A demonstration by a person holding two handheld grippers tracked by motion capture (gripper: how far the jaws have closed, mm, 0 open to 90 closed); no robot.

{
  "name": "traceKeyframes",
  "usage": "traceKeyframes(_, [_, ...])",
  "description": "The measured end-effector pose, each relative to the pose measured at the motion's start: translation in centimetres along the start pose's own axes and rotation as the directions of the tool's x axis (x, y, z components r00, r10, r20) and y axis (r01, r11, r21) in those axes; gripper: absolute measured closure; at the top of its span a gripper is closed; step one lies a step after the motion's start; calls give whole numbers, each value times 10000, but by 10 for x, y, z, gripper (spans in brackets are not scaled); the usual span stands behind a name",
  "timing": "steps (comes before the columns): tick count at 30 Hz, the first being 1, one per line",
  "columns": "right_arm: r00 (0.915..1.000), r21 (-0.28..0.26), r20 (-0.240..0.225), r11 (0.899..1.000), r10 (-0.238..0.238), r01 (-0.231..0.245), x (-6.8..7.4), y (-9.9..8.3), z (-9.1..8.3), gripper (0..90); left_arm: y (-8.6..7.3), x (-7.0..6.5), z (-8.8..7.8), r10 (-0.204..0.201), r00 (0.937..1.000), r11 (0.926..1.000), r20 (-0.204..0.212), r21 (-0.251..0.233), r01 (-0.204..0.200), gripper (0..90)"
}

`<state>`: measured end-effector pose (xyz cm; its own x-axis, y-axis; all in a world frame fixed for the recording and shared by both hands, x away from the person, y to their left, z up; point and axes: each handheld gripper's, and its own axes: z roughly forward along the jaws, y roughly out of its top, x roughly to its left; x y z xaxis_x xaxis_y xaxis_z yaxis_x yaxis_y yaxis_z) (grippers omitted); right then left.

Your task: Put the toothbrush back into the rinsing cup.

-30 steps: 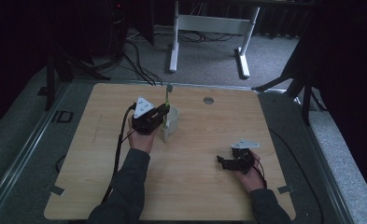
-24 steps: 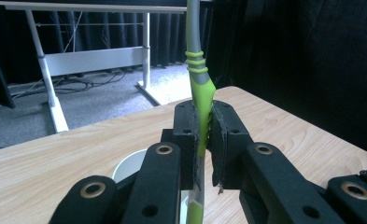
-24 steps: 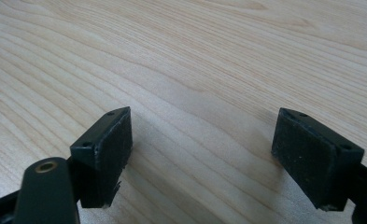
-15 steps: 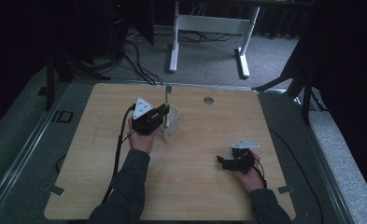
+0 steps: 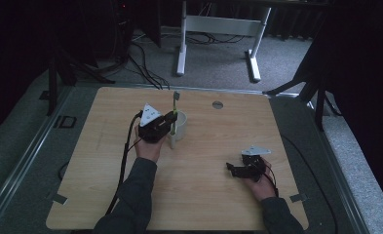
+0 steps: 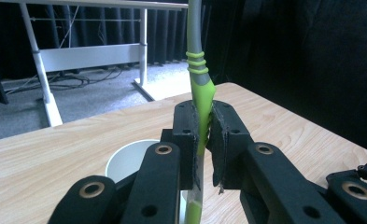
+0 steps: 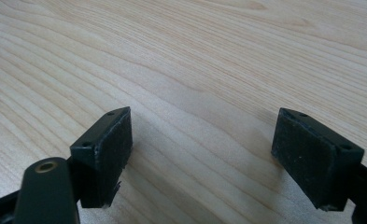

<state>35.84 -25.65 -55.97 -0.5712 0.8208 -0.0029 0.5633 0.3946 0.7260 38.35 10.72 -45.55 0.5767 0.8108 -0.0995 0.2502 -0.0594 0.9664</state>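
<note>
Toothbrush (image 6: 198,88) stood upright just beside the white cup (image 5: 180,126) on the counter (image 5: 277,122), pinched between the left gripper's (image 5: 171,126) fingers (image 6: 187,135) exactly as a second earlier, so insertion seemed pending, while the right gripper (image 5: 232,168) rested well apart, fingers spread.

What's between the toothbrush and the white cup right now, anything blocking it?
Nothing visible. The left hand-held gripper holds the toothbrush upright beside the white cup, whose mouth looks open, with nothing seen inside.

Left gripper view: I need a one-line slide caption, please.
Left gripper clamps a green toothbrush upright beside a white cup.
</note>
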Motion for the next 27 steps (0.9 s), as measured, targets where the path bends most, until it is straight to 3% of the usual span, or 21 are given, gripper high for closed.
traceKeyframes(20, [10000,-13,7,10000,-15,15,0,0,0,199,-12,1,2,-142,9998,9984,131,558,134,789])
traceKeyframes(23, [10000,-17,5,10000,-15,15,0,0,0,199,-14,2,4,-291,9989,9958,358,874,259,733])
traceKeyframes(24, [10000,-12,5,10000,-8,8,0,0,0,199,-16,1,5,-182,9992,9948,366,1012,144,574])
traceKeyframes(27, [10000,-13,7,10000,-22,22,0,0,0,199,-19,-4,5,223,9996,9921,152,1233,-240,452])
